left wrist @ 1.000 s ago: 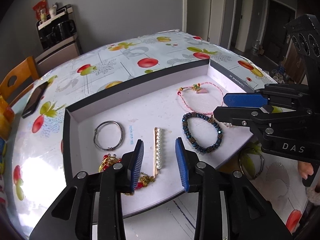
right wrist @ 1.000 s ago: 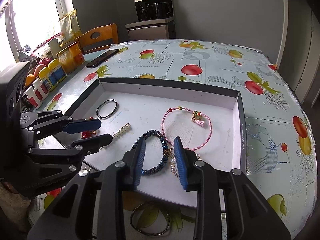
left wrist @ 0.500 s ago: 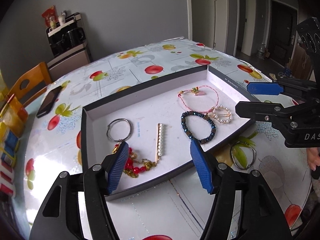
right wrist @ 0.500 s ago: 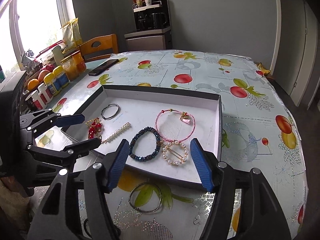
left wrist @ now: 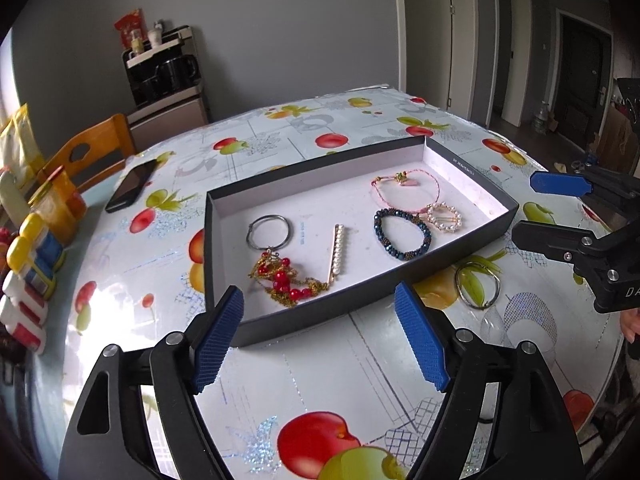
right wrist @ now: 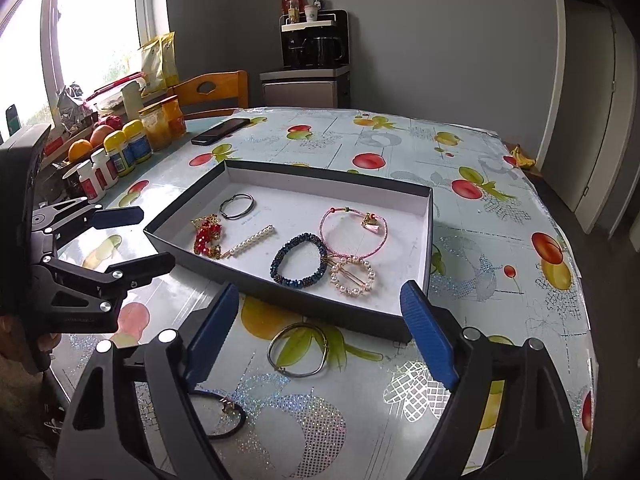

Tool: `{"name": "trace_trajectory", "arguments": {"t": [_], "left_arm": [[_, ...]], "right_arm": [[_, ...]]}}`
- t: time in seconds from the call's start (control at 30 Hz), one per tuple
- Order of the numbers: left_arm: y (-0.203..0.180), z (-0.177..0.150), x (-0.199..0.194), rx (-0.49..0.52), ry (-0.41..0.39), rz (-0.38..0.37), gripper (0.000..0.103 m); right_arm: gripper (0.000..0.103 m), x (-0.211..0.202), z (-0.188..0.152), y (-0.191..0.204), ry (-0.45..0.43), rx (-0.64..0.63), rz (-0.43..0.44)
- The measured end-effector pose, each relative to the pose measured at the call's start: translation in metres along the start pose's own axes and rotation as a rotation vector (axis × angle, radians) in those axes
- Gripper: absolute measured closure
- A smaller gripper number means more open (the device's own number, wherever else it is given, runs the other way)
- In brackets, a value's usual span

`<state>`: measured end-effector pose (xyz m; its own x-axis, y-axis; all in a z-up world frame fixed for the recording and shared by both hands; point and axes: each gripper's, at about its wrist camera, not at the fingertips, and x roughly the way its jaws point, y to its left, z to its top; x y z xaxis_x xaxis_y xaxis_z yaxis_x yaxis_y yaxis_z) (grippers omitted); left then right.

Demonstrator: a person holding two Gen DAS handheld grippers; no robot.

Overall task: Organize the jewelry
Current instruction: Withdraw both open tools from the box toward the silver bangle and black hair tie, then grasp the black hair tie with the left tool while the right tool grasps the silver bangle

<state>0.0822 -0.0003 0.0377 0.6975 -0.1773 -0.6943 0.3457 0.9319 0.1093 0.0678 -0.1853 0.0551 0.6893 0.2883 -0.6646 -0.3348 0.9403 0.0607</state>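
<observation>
— Blue pads spread wide on the left gripper (left wrist: pixel 318 338), nothing between them; hovering over bare tablecloth (left wrist: pixel 320 384) just short of the near wall of the dark tray (left wrist: pixel 224 312).

— Same on the right gripper (right wrist: pixel 316 336): released, empty, held above the table edge. Metal bangle (right wrist: pixel 298 350) lying on the cloth directly ahead of it, between the fingers' line and the tray wall, outside the tray.

— Seen from the left as well, that bangle (left wrist: pixel 478 286) — off to the right of the left gripper, just beside the tray's near right corner.

— Inside the tray, nearest the right gripper: dark blue beaded bracket (right wrist: pixel 300 260) touching a pearl ring brooch (right wrist: pixel 352 276); pink cord bracelet (right wrist: pixel 354 234) behind both, overlapping the brooch edge.

— Further left in the tray: pearl hair clip (left wrist: pixel 338 250) lying lengthwise, red bead and gold chain necklace (left wrist: pixel 282 278) heaped at its near end, thin grey bangle (left wrist: pixel 268 232) just behind that heap.

— Black hair tie (right wrist: pixel 224 416) on the cloth, low and left, partly hidden under the right gripper's left finger.

— Well beyond the tray: black phone (left wrist: pixel 132 184), bottles and jars (right wrist: pixel 120 148) along the table's far left edge.
</observation>
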Motion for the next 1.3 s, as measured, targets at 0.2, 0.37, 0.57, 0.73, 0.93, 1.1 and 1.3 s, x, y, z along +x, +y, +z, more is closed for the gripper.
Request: {"name": "trace_trajectory", "arguments": {"t": [0.2, 0.37, 0.57, 0.73, 0.93, 1.1, 1.3], "left_arm": [[0.002, -0.011, -0.011, -0.031, 0.002, 0.011, 0.018], [-0.002, -0.024, -0.020, -0.050, -0.003, 0.021, 0.013], [-0.007, -0.042, -0.031, -0.067, -0.017, 0.055, 0.008], [-0.012, -0.056, -0.027, -0.082, 0.002, 0.028, 0.008], [-0.021, -0.071, -0.023, -0.117, 0.034, -0.012, 0.008], [-0.041, -0.073, -0.021, -0.077, 0.045, -0.026, 0.008], [-0.069, -0.072, -0.020, -0.016, 0.052, -0.086, 0.009]], "right_arm": [[0.010, -0.007, -0.010, 0.002, 0.000, -0.005, 0.015], [0.005, -0.014, -0.019, 0.005, -0.007, -0.013, 0.008], [0.005, -0.019, -0.032, 0.002, -0.010, -0.008, -0.032], [0.005, -0.018, -0.045, -0.004, 0.003, -0.010, -0.073], [0.005, -0.006, -0.053, -0.014, 0.051, 0.028, -0.051], [0.006, 0.007, -0.053, -0.009, 0.086, 0.005, -0.048], [0.017, 0.011, -0.054, -0.006, 0.109, -0.014, -0.052]]}}
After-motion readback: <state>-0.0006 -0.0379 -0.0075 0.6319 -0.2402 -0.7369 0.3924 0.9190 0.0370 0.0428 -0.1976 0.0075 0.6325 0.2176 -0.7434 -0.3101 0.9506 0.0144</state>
